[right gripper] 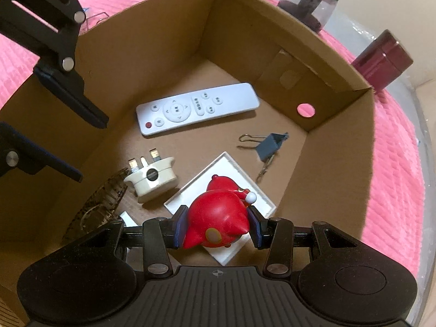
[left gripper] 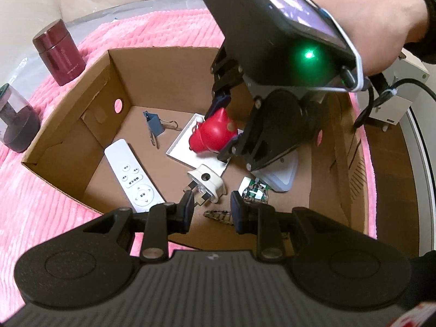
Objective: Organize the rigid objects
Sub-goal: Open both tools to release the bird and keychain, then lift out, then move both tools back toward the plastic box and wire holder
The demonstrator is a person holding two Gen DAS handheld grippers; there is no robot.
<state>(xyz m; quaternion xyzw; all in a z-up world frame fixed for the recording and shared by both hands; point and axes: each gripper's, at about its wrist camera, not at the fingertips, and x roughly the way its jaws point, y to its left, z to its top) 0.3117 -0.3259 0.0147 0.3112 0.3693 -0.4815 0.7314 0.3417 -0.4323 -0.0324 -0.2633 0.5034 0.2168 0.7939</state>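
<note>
The red figurine sat clamped between the pads of the right hand-held gripper, held just above a shallow white square tray that lay on the floor of an open cardboard box. In the right wrist view the toy filled the space between the two blue-faced fingers, which pressed on its sides.

Around it, inside the box, a cream plug adapter lay just beside the tray at about nine o'clock from the figurine, prongs pointing away. A white remote control rested farther off at about eleven o'clock, and a blue binder clip lay at about two o'clock, near the wall with a round hole. A dark patterned hair clip leaned by the near-left wall.

The left hand-held gripper hovered over the near side of the box with nothing between its fingers; from the left wrist view a gap showed between the pads, though they stood about as close as they go, so I took it as clenched on nothing. Below it lay the adapter and a small green-and-white object I couldn't identify.

The box stood on a pink ribbed blanket. Outside it, at about ten o'clock in the left view, stood a dark red canister and a clear-topped jar.
</note>
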